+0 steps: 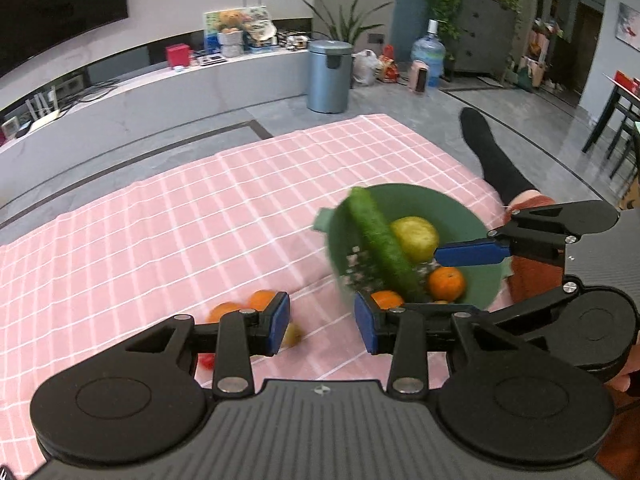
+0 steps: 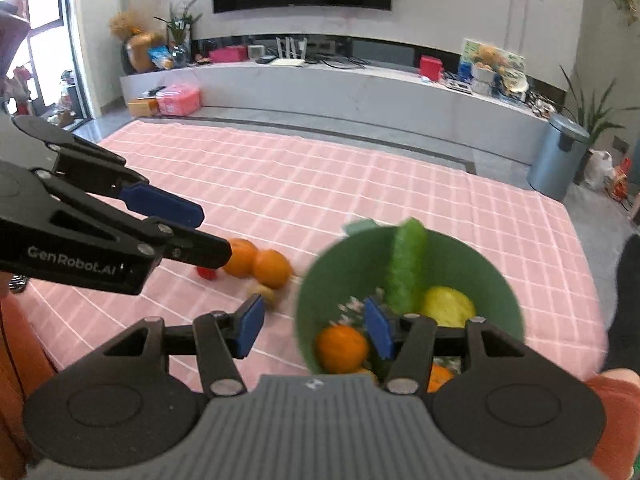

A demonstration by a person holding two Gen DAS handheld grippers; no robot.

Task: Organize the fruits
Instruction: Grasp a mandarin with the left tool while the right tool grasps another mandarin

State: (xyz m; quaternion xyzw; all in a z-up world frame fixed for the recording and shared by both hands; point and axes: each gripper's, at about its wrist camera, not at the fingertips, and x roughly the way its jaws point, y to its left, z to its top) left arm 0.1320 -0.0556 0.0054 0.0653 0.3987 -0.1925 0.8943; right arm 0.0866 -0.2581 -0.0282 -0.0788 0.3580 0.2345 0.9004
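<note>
Both my tongs, left gripper [image 1: 322, 324] and right gripper [image 2: 314, 328], hang part-open and empty. Loose oranges [image 2: 256, 262] lie on the pink cloth [image 2: 360, 184] left of the green bowl [image 2: 496, 280], nearer my left hand.

Bowl [image 2: 500, 280] sits on mat [image 2: 320, 184], near right. In it: cucumber [image 2: 406, 266] leaning on far rim, lemon [image 2: 448, 306] right of it, oranges [image 2: 342, 348] near. Left of bowl, on mat: two oranges [image 2: 256, 264] touching.
</note>
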